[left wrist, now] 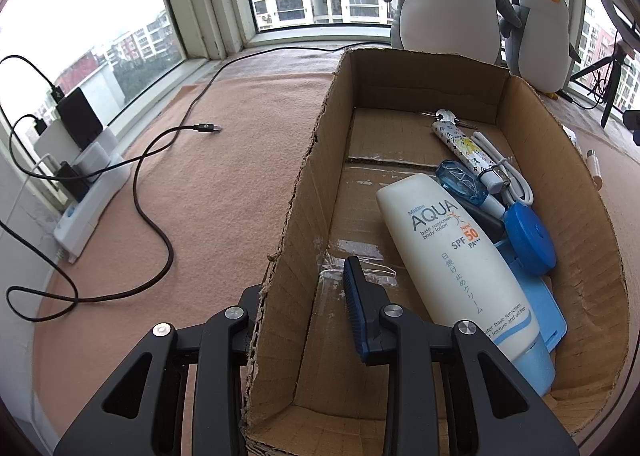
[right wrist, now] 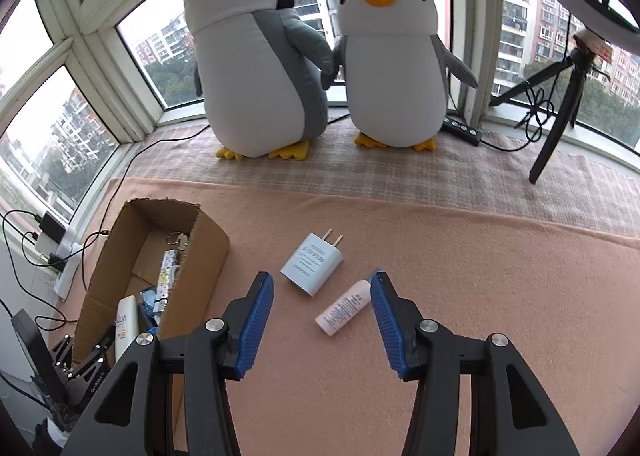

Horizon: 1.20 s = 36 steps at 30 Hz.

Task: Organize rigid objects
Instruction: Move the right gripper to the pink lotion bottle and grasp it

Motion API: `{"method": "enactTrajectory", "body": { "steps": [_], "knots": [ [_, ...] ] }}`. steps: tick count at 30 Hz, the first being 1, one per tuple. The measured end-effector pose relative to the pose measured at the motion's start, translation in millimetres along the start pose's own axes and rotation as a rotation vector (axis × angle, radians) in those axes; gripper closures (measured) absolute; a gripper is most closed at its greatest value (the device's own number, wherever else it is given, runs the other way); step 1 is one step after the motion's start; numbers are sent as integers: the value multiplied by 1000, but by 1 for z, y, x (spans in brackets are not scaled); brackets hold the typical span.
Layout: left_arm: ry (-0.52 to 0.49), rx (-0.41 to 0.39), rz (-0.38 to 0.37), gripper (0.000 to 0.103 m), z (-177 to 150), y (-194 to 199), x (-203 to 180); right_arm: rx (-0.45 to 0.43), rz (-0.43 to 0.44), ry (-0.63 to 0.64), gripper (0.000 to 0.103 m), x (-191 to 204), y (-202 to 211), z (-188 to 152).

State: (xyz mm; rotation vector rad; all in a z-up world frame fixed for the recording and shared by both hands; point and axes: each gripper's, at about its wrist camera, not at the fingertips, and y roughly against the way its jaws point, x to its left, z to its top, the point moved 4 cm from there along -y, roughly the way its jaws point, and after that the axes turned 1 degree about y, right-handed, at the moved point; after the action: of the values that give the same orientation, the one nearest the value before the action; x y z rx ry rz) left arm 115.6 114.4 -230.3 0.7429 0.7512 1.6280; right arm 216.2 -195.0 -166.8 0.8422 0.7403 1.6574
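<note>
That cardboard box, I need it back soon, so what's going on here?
A person with a tool in each hand is sorting small items into the cardboard box. The left tool is shut on the box's side wall, steadying it. Inside lie a sunscreen tube, a blue tape measure and other bits. The right tool is open and empty above the blanket, near a white charger plug and a small white tube, both outside the box.
</note>
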Motion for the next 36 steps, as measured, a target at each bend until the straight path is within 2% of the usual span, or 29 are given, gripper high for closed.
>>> {"method": "enactTrajectory", "body": {
  "steps": [3,8,17,29,32,36],
  "knots": [
    [1,0,0,75,0,0,0,27,-18,-59,47,-17,-7,-7],
    [2,0,0,75,0,0,0,75,-19,-158,47,-33,-24,-13],
    [1,0,0,75,0,0,0,149,-40,-212,47,-34,-56,-19],
    [1,0,1,75,0,-1,1,195,-45,-195,68,-22,-82,-16],
    [1,0,1,75,0,-1,1,209,-68,-173,72,-20,-88,-17],
    [0,0,2,75,1,-1,1,214,-111,-111,82,-18,-89,-17]
  ]
}}
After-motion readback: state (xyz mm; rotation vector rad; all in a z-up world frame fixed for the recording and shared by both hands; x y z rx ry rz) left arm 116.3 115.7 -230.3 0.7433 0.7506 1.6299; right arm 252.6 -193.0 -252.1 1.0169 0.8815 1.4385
